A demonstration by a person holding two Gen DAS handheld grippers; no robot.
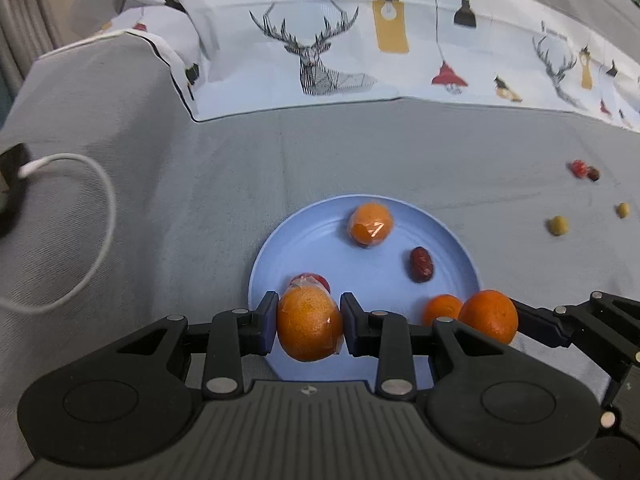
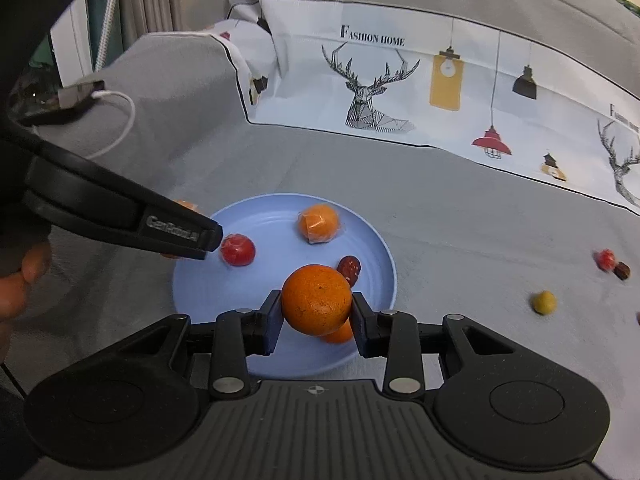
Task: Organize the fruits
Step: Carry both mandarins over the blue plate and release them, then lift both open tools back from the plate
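Observation:
A light blue plate (image 1: 304, 236) (image 2: 256, 300) lies on the grey sofa seat. My left gripper (image 1: 309, 324) is shut on a plastic-wrapped orange (image 1: 309, 326) above the plate's near left rim. My right gripper (image 2: 316, 312) is shut on a bare orange (image 2: 316, 300) above the plate's near right part; it also shows in the left wrist view (image 1: 490, 314). On the plate lie a wrapped orange (image 1: 370, 224) (image 2: 319, 223), a brown date (image 1: 421, 265) (image 2: 349, 269), a small orange (image 1: 442, 309) (image 2: 340, 336) and a wrapped red fruit (image 2: 238, 250).
On the seat to the right lie loose small fruits: a red one (image 2: 606, 259) with a dark date (image 2: 622, 271), and yellow-green ones (image 2: 543, 302) (image 1: 557, 225). A deer-print cloth (image 1: 360, 40) covers the backrest. A white cable (image 1: 100, 208) and black charger lie at the left.

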